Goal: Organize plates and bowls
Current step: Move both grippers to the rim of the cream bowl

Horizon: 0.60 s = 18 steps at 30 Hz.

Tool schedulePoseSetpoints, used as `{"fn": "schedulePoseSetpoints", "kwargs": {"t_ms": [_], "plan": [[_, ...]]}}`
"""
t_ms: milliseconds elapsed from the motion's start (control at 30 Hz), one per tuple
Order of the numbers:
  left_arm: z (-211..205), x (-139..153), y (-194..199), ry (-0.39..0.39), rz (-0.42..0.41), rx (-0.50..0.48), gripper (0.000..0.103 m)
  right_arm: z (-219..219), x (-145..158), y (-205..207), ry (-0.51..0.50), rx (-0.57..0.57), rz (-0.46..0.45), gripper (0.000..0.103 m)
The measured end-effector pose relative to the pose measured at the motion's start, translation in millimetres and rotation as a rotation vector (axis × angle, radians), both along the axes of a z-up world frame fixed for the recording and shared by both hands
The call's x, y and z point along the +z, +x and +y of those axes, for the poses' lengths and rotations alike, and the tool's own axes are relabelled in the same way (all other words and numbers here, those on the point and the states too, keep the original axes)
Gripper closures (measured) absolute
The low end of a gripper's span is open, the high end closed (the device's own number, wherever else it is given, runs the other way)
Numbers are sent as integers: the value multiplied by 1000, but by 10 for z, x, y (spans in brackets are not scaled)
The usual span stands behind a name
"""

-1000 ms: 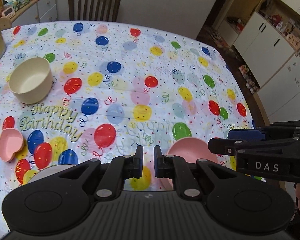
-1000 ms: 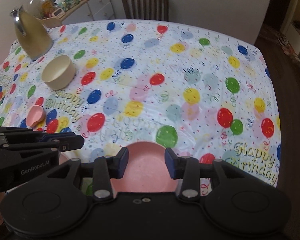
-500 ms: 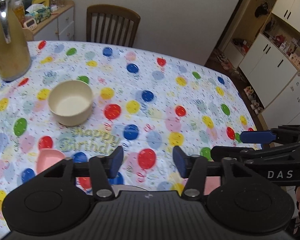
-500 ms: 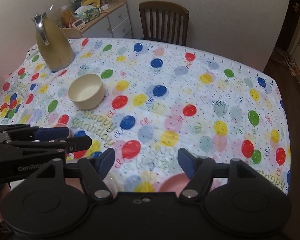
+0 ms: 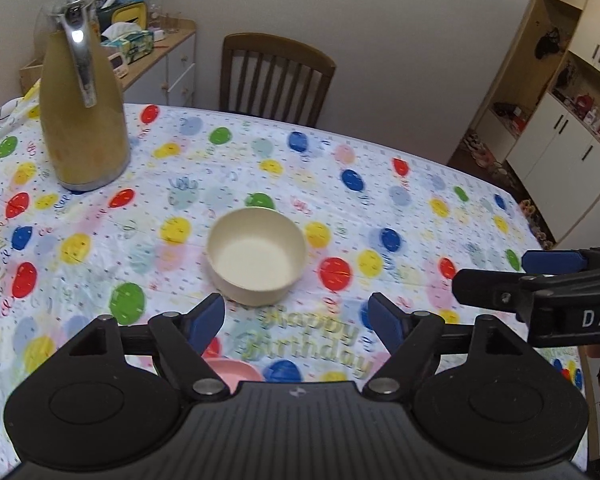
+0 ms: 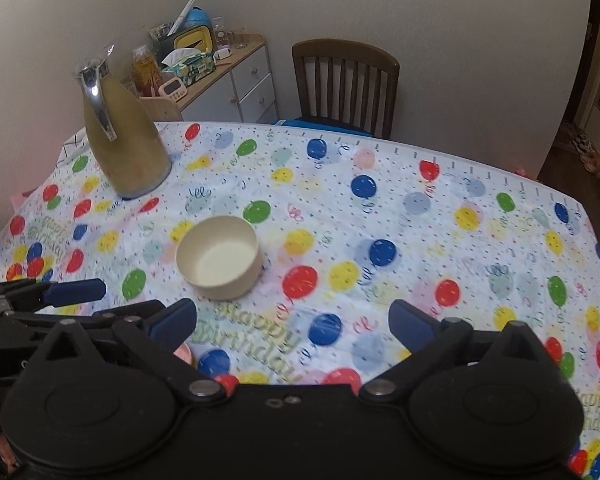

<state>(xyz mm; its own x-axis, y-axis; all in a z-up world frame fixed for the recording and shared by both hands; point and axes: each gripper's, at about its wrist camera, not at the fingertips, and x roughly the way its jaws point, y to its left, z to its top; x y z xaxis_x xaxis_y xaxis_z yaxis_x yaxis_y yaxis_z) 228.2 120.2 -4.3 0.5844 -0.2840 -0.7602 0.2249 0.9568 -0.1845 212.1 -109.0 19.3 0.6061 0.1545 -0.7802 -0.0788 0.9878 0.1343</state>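
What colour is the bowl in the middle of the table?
Cream, inside and out. The bowl shows best in the left wrist view.

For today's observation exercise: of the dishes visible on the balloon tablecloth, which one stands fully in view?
The cream bowl, upright in open view mid-table. The pink dish only peeks out behind the left gripper.

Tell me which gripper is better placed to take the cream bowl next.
Probably the left gripper: its jaws have just been opening, nothing lies between them, and the cream bowl sits straight ahead. The right gripper, also open and empty, has the bowl off to its left.
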Motion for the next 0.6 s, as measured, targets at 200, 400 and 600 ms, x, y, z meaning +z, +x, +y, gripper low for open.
{"fn": "schedulePoseSetpoints", "kwargs": {"t_ms": [200, 400, 600], "plan": [[316, -182, 459, 2, 17, 51, 24, 269, -143, 361, 24, -29, 3, 2], [450, -420, 813, 5, 32, 77, 24, 434, -446, 665, 8, -58, 62, 4], [411, -703, 1021, 23, 57, 69, 24, 518, -742, 880, -30, -84, 108, 12]]}}
